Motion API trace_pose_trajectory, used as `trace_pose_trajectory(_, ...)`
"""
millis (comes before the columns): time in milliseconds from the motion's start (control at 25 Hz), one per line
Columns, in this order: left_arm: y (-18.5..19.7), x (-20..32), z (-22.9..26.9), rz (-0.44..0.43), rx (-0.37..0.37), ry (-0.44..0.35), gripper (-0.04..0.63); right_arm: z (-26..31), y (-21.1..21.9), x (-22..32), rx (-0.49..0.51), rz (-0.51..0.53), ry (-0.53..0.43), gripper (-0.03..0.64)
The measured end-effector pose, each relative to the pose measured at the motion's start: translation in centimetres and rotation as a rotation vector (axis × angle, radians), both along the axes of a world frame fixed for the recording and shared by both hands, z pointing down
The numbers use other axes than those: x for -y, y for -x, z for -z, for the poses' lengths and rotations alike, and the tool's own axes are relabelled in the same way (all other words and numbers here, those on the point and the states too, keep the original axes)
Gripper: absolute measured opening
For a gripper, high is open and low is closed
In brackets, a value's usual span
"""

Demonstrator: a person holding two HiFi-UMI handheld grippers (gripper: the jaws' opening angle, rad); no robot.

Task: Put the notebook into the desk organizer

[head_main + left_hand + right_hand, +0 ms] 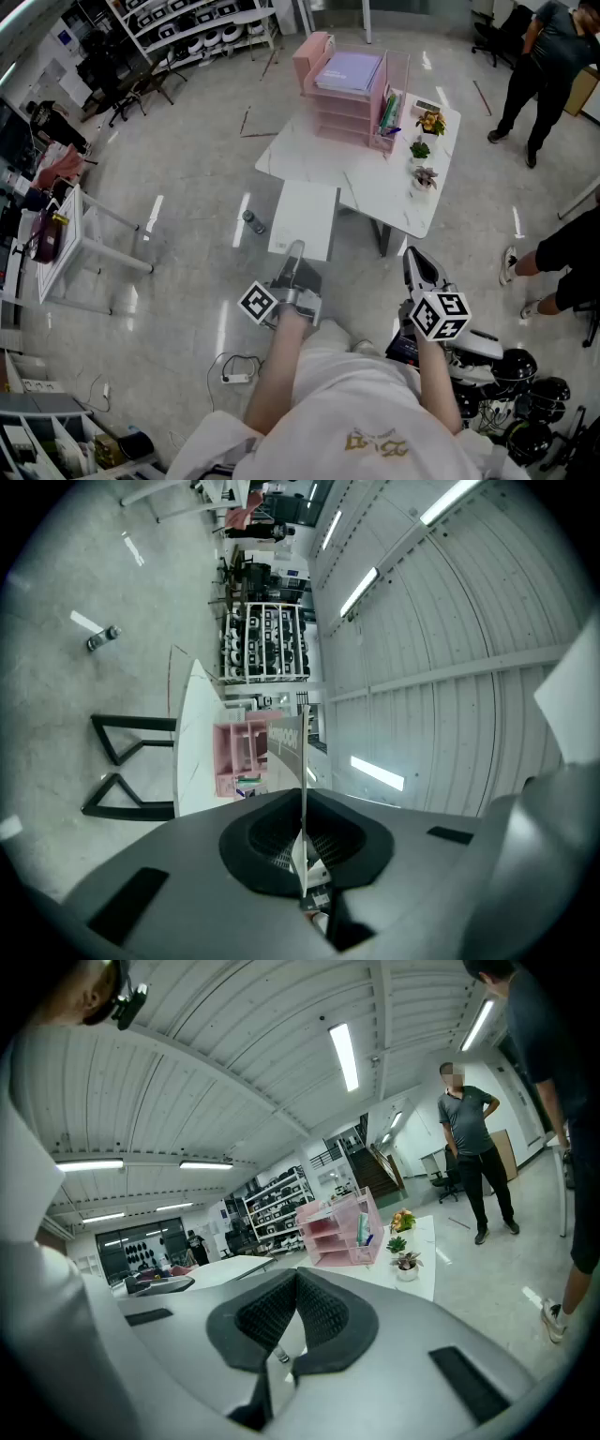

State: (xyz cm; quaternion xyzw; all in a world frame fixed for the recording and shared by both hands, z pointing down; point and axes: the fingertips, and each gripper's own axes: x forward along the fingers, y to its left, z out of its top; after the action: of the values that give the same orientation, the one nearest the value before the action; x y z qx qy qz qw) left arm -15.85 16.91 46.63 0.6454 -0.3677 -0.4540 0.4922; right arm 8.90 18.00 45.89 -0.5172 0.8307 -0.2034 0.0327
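Note:
My left gripper (293, 265) is shut on the near edge of a white notebook (305, 218), which it holds out flat above the floor, short of the white table (384, 192). In the left gripper view the notebook (302, 789) shows edge-on, pinched between the pads of the left gripper (302, 841). The pink desk organizer (352, 89) stands at the far end of the table, with papers on its top tray; it also shows past the notebook (236, 757). My right gripper (420, 267) is lifted at the right, shut and empty, and its own view shows the right gripper (286, 1335) aimed at the organizer (342, 1227).
Three small potted plants (422, 150) line the table's right side. A bottle (251, 221) lies on the floor left of the notebook. People stand at the right (539, 66). Dark helmets (516, 394) sit on the floor at bottom right, a white rack (70, 244) at the left.

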Motion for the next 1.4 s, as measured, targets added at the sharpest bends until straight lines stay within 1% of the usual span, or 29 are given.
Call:
trace_pose_trajectory(160, -0.5, -0.7, 0.0, 0.002, -0.007, 0.015, 0.026, 0.2, -0.7, -0.8, -0.003, -0.003, 0.000, 0.009)
trace_pose_trajectory(400, -1.3, -0.2, 0.4, -0.001, -0.018, 0.003, 0.026, 0.9, -1.5, -1.1, 0.006, -0.003, -0.023, 0.010)
trace_pose_trajectory(560, -1.6, 0.5, 0.9, 0.003, -0.027, -0.002, 0.026, 1.3, -2.5, -0.9, 0.046, -0.012, -0.021, 0.010)
trace_pose_trajectory(840, -2.3, 2.8, 0.7, -0.004, -0.043, -0.004, 0.026, 0.6, -3.4, 0.7, 0.028, -0.023, -0.009, 0.011)
trace_pose_trajectory(1120, -3.1, 7.7, -0.3, -0.005, -0.048, 0.004, 0.026, -0.3, -4.8, 4.8, 0.020, -0.037, 0.015, 0.011)
trace_pose_trajectory(1240, -3.5, 11.1, -0.5, -0.010, -0.052, 0.000, 0.026, -0.5, -5.0, 8.1, 0.033, -0.034, 0.024, 0.011)
trace_pose_trajectory(1400, -3.6, 16.1, -1.2, -0.001, -0.051, 0.009, 0.026, -0.7, -4.6, 13.5, 0.019, -0.013, 0.030, 0.011)
